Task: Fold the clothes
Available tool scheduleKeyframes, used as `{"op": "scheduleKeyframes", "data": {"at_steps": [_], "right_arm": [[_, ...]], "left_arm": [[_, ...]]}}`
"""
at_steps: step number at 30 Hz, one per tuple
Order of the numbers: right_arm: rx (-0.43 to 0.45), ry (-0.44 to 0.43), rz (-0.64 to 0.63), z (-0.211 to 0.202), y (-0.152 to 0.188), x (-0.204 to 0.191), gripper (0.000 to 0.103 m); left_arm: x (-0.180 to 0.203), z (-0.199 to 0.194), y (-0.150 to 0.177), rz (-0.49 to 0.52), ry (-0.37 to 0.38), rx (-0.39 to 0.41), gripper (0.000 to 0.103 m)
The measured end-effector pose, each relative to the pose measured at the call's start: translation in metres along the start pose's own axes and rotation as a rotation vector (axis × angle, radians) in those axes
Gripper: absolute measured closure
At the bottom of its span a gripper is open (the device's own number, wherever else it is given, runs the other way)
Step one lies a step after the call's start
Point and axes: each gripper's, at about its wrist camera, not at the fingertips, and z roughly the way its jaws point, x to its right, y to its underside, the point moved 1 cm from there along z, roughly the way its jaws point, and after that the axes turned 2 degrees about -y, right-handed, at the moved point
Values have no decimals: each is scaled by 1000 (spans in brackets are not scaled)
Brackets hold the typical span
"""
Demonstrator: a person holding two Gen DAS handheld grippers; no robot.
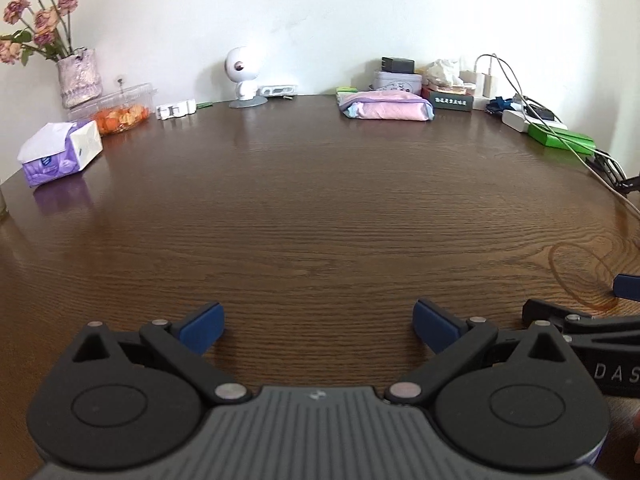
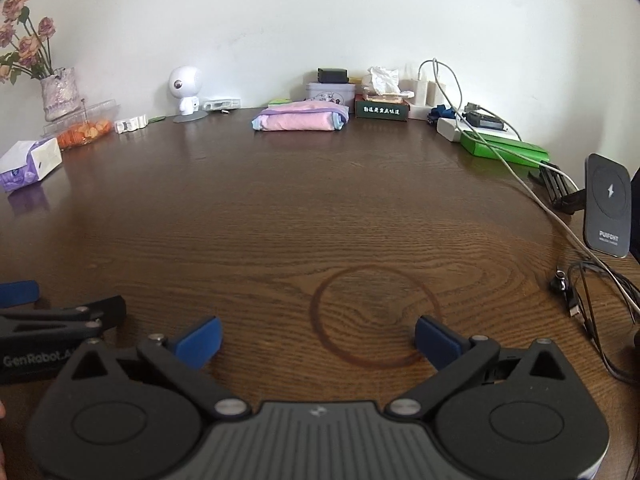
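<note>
A folded pink garment with lilac and pale blue edges (image 1: pixel 386 107) (image 2: pixel 300 119) lies at the far side of the dark wooden table (image 1: pixel 320 208) (image 2: pixel 280 208). Both grippers hover low over the near part of the table, far from the garment. My left gripper (image 1: pixel 318 326) stands open, its blue pads wide apart over bare wood. My right gripper (image 2: pixel 318 340) is also open, with only the table and a ring stain (image 2: pixel 376 316) between its fingers. Each gripper shows at the edge of the other's view.
Along the wall stand a vase of dried flowers (image 1: pixel 78 76), a clear food box (image 1: pixel 120 108), a tissue pack (image 1: pixel 60 154), a white figurine (image 1: pixel 242 76), tins and boxes (image 2: pixel 380 106), green boxes (image 2: pixel 504 150), chargers and cables (image 2: pixel 560 216), and a black charging stand (image 2: pixel 608 206).
</note>
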Motion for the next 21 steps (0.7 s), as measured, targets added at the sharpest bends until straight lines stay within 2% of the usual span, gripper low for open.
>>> {"op": "scheduleKeyframes", "data": {"at_steps": [13, 18, 21], "right_arm": [[12, 4, 3, -3, 3, 0, 0], [12, 3, 4, -3, 4, 1, 0], [13, 2, 3, -3, 4, 1, 0]], "left_arm": [[-5, 0, 1, 8, 35, -2, 1], [-1, -2, 3, -11, 4, 0, 1], [-2, -2, 2, -7, 12, 0, 1]]}}
